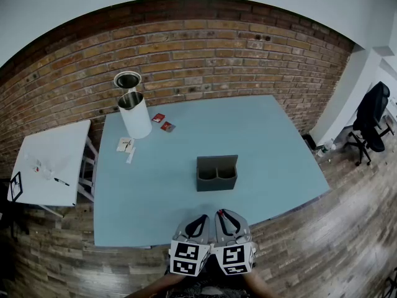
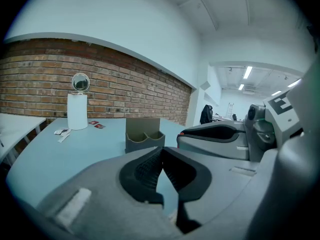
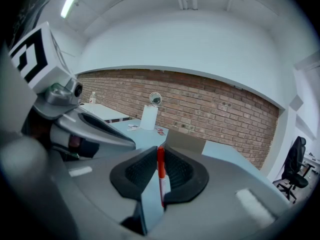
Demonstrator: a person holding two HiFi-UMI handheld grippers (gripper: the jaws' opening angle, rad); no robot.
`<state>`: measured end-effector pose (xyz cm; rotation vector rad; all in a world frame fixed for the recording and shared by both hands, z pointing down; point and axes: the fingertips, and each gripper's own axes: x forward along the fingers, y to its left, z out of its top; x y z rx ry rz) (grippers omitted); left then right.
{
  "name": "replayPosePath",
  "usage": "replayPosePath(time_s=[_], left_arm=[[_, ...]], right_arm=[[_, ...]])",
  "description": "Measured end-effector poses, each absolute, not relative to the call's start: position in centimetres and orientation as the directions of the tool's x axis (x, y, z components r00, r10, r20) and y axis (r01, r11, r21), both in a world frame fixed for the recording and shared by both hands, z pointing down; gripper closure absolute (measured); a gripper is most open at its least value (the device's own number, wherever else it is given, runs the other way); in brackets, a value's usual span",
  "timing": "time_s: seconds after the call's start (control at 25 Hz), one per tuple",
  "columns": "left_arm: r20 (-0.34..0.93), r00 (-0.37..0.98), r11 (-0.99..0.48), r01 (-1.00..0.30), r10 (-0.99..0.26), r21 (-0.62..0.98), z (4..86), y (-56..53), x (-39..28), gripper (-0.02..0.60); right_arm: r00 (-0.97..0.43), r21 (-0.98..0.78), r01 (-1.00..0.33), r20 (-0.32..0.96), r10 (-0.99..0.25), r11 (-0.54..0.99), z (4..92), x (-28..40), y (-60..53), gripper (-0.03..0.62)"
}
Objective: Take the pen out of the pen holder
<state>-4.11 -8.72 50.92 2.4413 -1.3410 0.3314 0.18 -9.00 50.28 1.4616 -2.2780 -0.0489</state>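
The pen (image 3: 160,176) sat upright between the fingers (image 3: 141,171) of the right gripper (image 3: 159,151), which were pinched on its slim red barrel. I judged it light, stiff and fairly slick, a smooth plastic tube liable to swivel or slide if the squeeze eased. Mid-barrel seemed the right place to hold it, and the ribbed pads looked to bear about there. Its red top stood just proud of the fingertips. Its lower end ran down behind the pads, so I could not tell cap from tip, nor how much length lay below the grip. From the head view only a red sliver showed at those fingers.

Beside them, the left gripper (image 2: 162,151) had its fingers pressed together at the tips with nothing between.

The pen holder (image 1: 217,173) stood on the blue bench (image 1: 267,141), well ahead of both sets of fingers. Its two wells looked empty, though I could not see to their bottoms. Farther off to the left stood a white cylinder (image 1: 136,118), with small red packets (image 1: 163,122) beside it, too small to identify.
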Motion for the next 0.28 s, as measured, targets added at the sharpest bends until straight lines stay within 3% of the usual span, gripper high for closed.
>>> replayPosePath(time_s=[0.28], left_arm=[[0.357,0.532,-0.502,-0.846,-0.768,0.181,51.14,-9.16,-3.96,0.58]], right_arm=[[-0.346,0.26,-0.859,0.338,-0.875,0.44,50.5,0.47,-9.35,0.546]])
